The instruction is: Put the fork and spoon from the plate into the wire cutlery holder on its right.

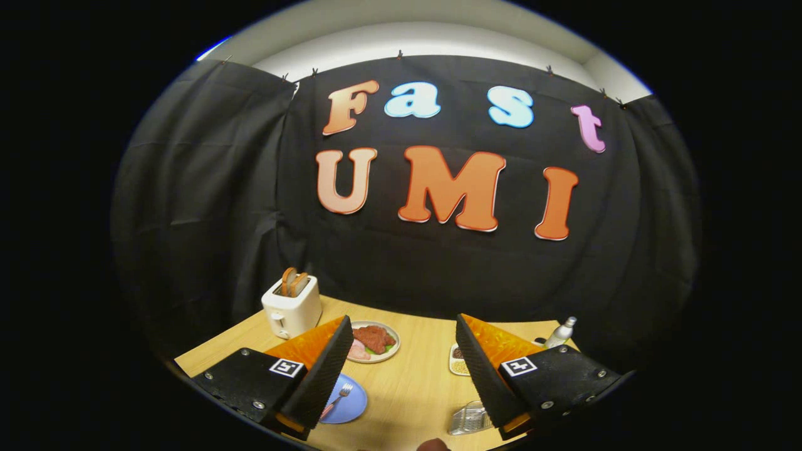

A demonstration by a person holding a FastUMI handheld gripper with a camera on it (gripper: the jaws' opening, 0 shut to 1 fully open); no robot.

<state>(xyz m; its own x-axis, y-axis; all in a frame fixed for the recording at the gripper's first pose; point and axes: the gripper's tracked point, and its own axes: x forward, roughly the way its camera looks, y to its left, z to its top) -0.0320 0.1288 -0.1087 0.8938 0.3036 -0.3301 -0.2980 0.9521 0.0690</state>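
One pink-handled fork (338, 397) on blue plate (352, 410), tongs (401, 341) wide open, empty.

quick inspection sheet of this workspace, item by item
surface: light wooden table, bare in the middle
job's things: fork lying on blue plate beside the left finger; wire cutlery holder near the right finger; spoon not made out
clutter: white toaster with toast, plate of food, small dish, bottle
grippers: tongs open, fingers wide apart, holding nothing
cables: nothing seen
surroundings: black cloth wall
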